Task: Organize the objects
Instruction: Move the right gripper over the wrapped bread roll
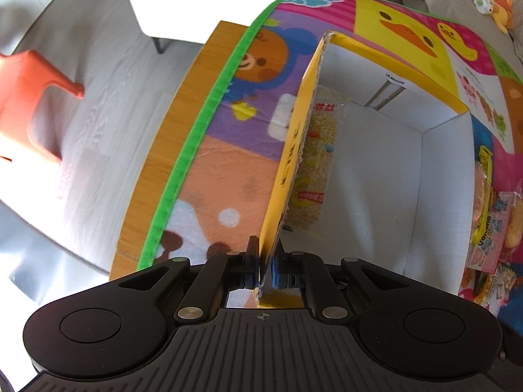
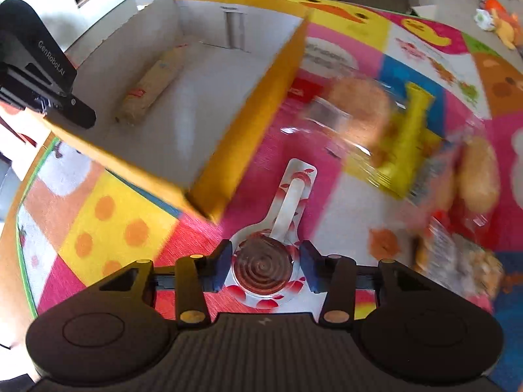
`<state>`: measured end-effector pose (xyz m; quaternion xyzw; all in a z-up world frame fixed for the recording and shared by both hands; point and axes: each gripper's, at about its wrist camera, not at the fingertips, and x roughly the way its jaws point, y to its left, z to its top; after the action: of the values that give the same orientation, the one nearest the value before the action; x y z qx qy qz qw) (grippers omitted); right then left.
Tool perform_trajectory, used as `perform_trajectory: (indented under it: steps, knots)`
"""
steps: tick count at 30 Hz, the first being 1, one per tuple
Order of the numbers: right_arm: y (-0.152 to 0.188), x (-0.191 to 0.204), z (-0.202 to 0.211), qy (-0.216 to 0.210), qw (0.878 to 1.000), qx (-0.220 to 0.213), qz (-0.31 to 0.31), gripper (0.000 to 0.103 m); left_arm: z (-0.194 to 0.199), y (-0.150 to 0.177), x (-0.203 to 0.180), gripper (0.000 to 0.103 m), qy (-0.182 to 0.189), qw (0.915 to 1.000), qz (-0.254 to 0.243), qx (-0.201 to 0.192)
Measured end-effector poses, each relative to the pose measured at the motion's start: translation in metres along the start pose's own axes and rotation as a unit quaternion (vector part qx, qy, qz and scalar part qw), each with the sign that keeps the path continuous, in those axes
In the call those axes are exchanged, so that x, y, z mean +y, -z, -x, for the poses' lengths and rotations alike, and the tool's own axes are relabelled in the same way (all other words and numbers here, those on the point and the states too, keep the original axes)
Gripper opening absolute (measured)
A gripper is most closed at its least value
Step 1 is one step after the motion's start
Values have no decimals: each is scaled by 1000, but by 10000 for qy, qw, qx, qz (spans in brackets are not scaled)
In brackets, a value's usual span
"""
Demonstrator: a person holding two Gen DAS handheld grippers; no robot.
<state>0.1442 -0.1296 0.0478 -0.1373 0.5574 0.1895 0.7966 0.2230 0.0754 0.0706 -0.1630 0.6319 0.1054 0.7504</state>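
Two grippers at work: the left gripper (image 1: 265,269) pinches the yellow box (image 1: 376,170) wall near the mat's (image 2: 108,215) left edge; the right gripper (image 2: 265,271) straddles the packaged lollipop (image 2: 264,269), jaws apart. Risk: a loose clamp could squirt it sideways. Only the left view shows the noodle packet (image 1: 315,163) label clearly.

The left gripper (image 1: 265,269) has its jaws clamped tight on the near wall of the yellow box (image 1: 287,176), one blue-padded finger (image 1: 252,261) outside the wall and the other inside. Seen from the right wrist camera, the left gripper (image 2: 70,111) comes in from the left edge, over the box's corner. The right gripper (image 2: 265,269) points down toward the tabletop, its jaws spread wide on either side of a packaged lollipop (image 2: 266,266), with the pads (image 2: 219,269) just beside the wrapper's edges.
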Motion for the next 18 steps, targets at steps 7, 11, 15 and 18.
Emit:
perform_trajectory:
  steps: [7, 11, 15, 18]
  knots:
    - [48, -40, 14, 266, 9970, 274, -680, 45, -3, 0, -12, 8, 54, 9997, -254, -44]
    - [39, -43, 30, 150, 9967, 46, -799, 45, -1, 4, -10, 8, 76, 9998, -178, -37]
    - [-11, -62, 55, -216, 9880, -678, -1372, 49, 2, 7, -7, 8, 120, 9998, -122, -49]
    - [-55, -84, 58, -501, 9778, -969, -1792, 63, 4, 8, -5, 8, 162, 9998, -61, -59]
